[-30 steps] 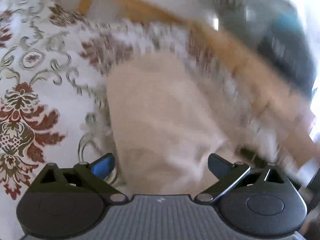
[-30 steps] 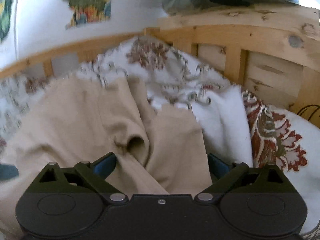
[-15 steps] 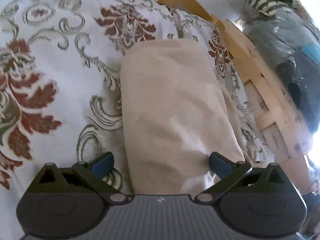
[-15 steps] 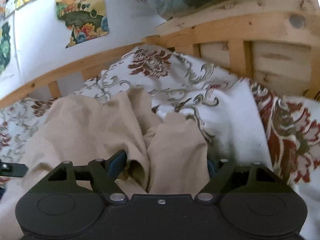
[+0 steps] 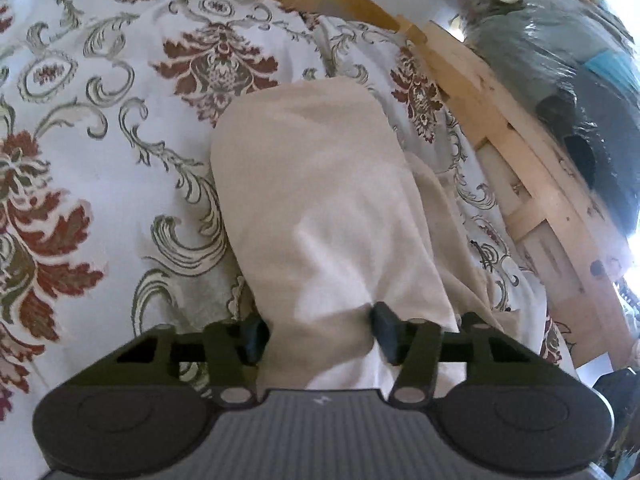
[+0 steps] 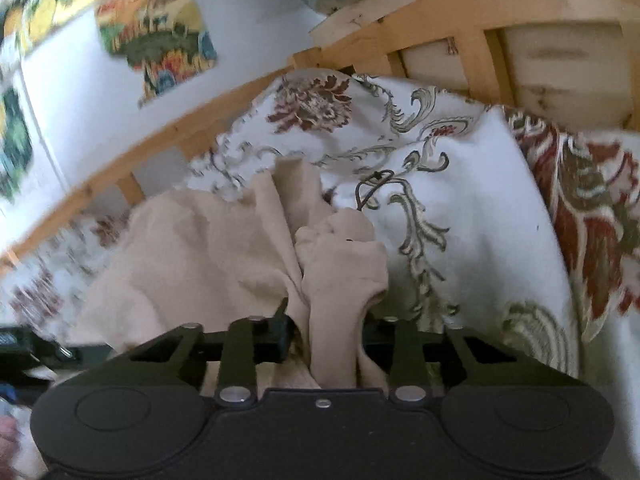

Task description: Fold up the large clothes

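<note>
A beige garment (image 5: 312,184) lies on a floral bedspread (image 5: 100,160), folded into a long smooth panel that runs away from me. My left gripper (image 5: 320,334) is at its near end; its jaws are closing and the cloth is bunched tight between both pads. In the right wrist view the same beige garment (image 6: 208,248) is rumpled, with a bundled fold standing up in front. My right gripper (image 6: 326,332) is closing too, and a thick gather of that cloth is squeezed between its fingers.
A wooden bed frame (image 5: 500,128) with slats rims the bedspread on the right, and wrapped dark bundles (image 5: 560,60) sit beyond it. In the right view the bed frame (image 6: 440,8) crosses the top, with colourful pictures (image 6: 160,40) on the white wall.
Both grippers went from wide open to closed in on the beige cloth. The left view swung along the garment and settled; the right gripper's cloth gathered into a bunched fold.
</note>
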`<state>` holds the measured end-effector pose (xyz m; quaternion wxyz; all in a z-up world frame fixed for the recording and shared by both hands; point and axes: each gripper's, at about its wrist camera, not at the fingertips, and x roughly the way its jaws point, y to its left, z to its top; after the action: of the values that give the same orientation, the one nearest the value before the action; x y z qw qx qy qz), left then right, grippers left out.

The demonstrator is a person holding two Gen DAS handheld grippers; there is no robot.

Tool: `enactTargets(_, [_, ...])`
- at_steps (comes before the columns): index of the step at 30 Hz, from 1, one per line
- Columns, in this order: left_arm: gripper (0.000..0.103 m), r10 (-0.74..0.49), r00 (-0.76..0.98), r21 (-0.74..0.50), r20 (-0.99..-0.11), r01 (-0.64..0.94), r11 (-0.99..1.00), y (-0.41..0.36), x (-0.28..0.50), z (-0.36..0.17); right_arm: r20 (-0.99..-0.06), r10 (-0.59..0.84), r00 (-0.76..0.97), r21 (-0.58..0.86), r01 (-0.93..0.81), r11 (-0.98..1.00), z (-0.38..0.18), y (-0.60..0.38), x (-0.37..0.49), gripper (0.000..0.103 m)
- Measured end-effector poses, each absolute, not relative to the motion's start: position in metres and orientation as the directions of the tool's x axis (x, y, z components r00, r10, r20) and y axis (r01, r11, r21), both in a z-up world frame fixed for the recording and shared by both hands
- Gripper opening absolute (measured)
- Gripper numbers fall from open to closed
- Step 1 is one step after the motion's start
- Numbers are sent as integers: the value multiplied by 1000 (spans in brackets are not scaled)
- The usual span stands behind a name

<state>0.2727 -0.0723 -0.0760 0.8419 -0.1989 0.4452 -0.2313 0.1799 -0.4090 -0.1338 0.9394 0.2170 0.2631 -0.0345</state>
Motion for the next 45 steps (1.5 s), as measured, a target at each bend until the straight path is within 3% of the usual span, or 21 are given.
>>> enactTargets(7, [40,-518,564,-462,-644,253,850,-67,256,-47,-428,128,895,357,37,933,-116,-380,174,23])
enactTargets(17, [38,-412,725,-265,-552,316,911,6,237,12,-249,238,939,264,-171,949,-77,-281,179,21])
enactTargets(20, [38,-359,738,-214,-571,288,933,28,244,6,-281,268,922,262,-195,945,-83,-246,194,21])
enactTargets(25, [43,-317,677,-209,-665,239,948,55,257,-36,-422,227,878,280,-111,953,-119,-221,207,22])
enactTargets(30, [53,-331,673,-303,-661,164,939,76,252,-50,-476,191,858,327,-29,945,-130,-246,212,38])
enactTargets(32, [62,-316,668,-285,-674,159,945,76,250,-48,-495,182,849,336,-6,942,-138,-251,212,45])
enactTargets(35, [83,-297,675,-248,-675,172,953,69,238,-44,-508,168,845,311,-2,950,-141,-249,209,52])
enactTargets(37, [89,-291,689,-240,-664,172,955,66,226,-40,-515,155,843,286,-1,958,-140,-248,208,56])
enactTargets(45, [95,-240,702,-186,-671,155,970,60,192,-37,-480,118,869,156,-48,987,-126,-241,193,94])
